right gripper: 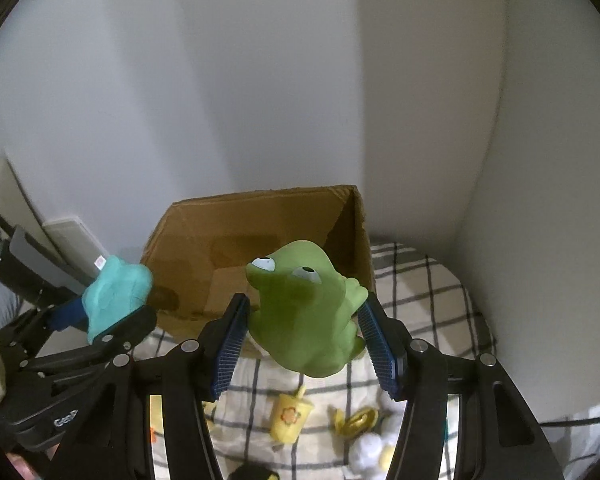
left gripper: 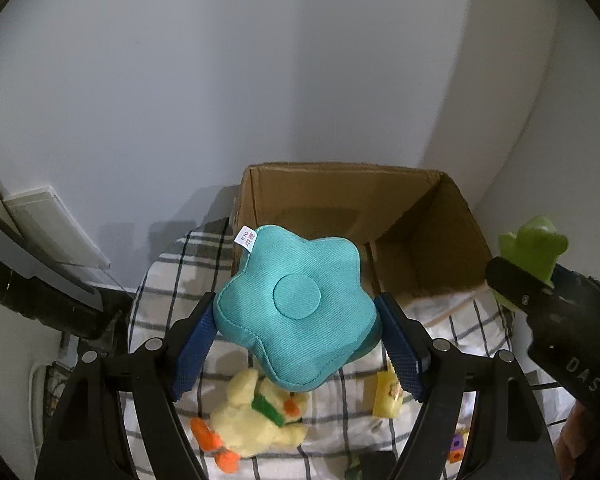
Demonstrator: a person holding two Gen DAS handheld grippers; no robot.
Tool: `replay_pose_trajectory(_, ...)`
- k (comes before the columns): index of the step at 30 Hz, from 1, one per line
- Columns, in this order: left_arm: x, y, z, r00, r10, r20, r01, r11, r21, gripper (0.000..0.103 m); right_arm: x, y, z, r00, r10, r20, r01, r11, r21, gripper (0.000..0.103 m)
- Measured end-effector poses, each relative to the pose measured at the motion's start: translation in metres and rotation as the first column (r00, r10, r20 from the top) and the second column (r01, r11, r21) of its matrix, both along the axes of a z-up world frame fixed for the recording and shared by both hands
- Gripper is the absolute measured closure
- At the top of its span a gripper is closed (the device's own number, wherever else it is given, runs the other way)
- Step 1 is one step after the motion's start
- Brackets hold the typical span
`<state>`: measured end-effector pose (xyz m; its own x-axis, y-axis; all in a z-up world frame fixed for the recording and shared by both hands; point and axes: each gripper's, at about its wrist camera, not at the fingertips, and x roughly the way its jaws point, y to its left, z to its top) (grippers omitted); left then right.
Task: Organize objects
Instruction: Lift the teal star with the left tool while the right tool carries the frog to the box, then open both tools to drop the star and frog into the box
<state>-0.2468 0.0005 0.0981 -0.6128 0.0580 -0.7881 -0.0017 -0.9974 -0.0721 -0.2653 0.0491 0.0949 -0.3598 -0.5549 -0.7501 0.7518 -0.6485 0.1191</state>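
Left gripper (left gripper: 296,344): it squeezes the star pillow (left gripper: 296,304) from both sides and holds it up in the air, just in front of the box (left gripper: 340,196).
Right gripper (right gripper: 302,340): it grips the frog (right gripper: 304,308) by its sides and holds it up near the box's front edge.
Box: it is open on top, made of brown cardboard, and looks empty inside. It sits on the checked cloth (right gripper: 416,280) by the wall.
How the star handles: I think it is soft, light and squishy. It will bend, so hold it across the middle, as now.
How the frog handles: it looks like smooth rubber, light and maybe slippery. The wide body is the best place to hold.
Which way the star points: its flat face with the round patch looks up at the camera. It has no long side. Its white tag points to the box.
Which way the frog points: it sits upright, eyes up, and faces left.
Still on the cloth: a duck (left gripper: 256,416), a yellow cup (right gripper: 290,416) and other small toys.
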Motion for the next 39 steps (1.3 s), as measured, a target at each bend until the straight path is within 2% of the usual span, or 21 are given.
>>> replay_pose_trajectory(5, -0.021, 0.001, 0.001, 1.000, 0.012, 0.009, -0.011, 0.999, -0.031, 0.025, -0.022, -0.022, -0.008, 0.999, -0.001, 0.050, -0.001, 0.999, 0.034, 0.047)
replay_pose_trajectory(11, -0.040, 0.000, 0.001, 0.999, 0.021, 0.037, -0.020, 0.999, -0.035, 0.025, -0.040, -0.038, -0.017, 0.994, -0.002, 0.107, -0.005, 0.998, 0.061, 0.047)
replay_pose_trajectory(19, -0.055, 0.006, -0.007, 0.997, 0.021, 0.073, -0.019, 0.999, -0.029, 0.023, -0.042, -0.044, -0.024, 0.995, -0.012, 0.101, 0.002, 0.995, 0.096, 0.046)
replay_pose_trajectory(23, -0.054, 0.009, -0.009, 0.997, 0.028, 0.070, -0.025, 0.999, -0.047, 0.014, -0.043, -0.049, -0.020, 0.996, -0.019, 0.086, 0.009, 0.994, 0.107, 0.034)
replay_pose_trajectory(32, -0.039, 0.005, -0.004, 0.998, 0.053, 0.046, -0.050, 0.997, -0.062, 0.011, -0.037, -0.033, -0.010, 0.997, -0.063, 0.041, 0.058, 0.991, 0.117, 0.034)
replay_pose_trajectory(39, -0.012, 0.003, -0.003, 0.999, 0.052, 0.013, -0.051, 0.997, -0.054, 0.011, -0.022, -0.018, -0.004, 0.998, -0.065, 0.024, 0.062, 0.993, 0.103, 0.034)
